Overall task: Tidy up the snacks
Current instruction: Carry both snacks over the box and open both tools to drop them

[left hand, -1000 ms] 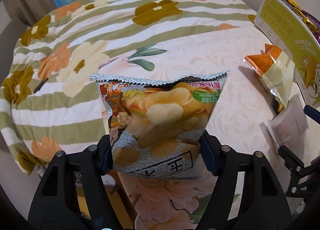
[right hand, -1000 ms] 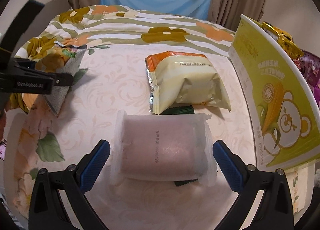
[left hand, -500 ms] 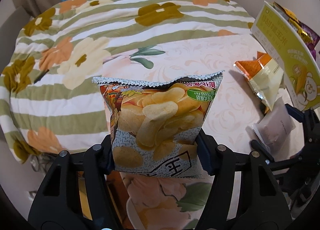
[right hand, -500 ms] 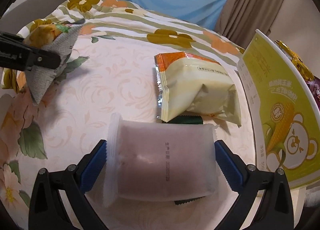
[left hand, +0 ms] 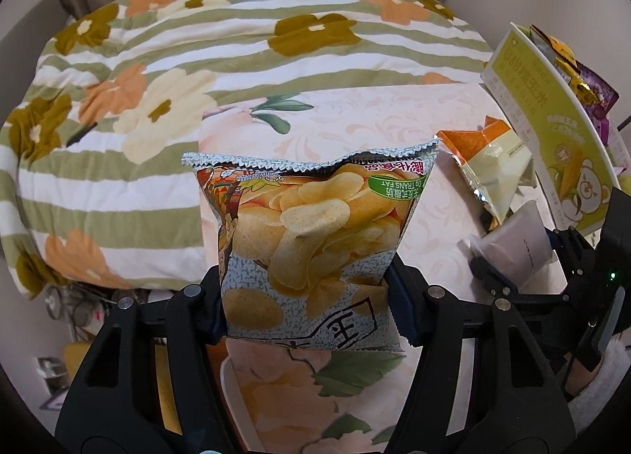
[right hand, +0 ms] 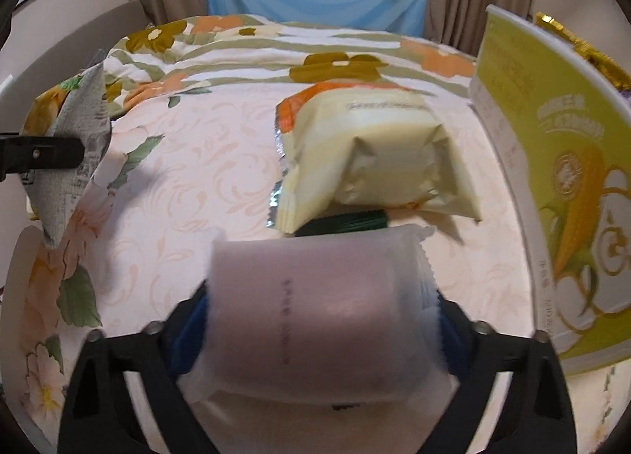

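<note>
My left gripper point(left hand: 307, 308) is shut on a chip bag point(left hand: 311, 241) with a silver top edge, held upright above the table. The bag also shows at the left of the right wrist view point(right hand: 75, 146). My right gripper point(right hand: 315, 316) is shut on a frosted white snack packet point(right hand: 315, 312), lifted off the table; the packet also shows in the left wrist view point(left hand: 516, 245). An orange and cream snack bag point(right hand: 370, 162) lies on the table ahead of it, on top of a dark green packet point(right hand: 347, 221).
A yellow-green corn-and-bear box point(right hand: 552, 178) stands on the right with gold and purple snack bags point(left hand: 575, 75) behind it. The pink floral tablecloth point(right hand: 197, 178) covers the table. A striped flowered blanket point(left hand: 157, 99) lies beyond.
My right gripper has closed on the frosted packet and lifted it from the table. My left gripper has drawn back a little with the chip bag.
</note>
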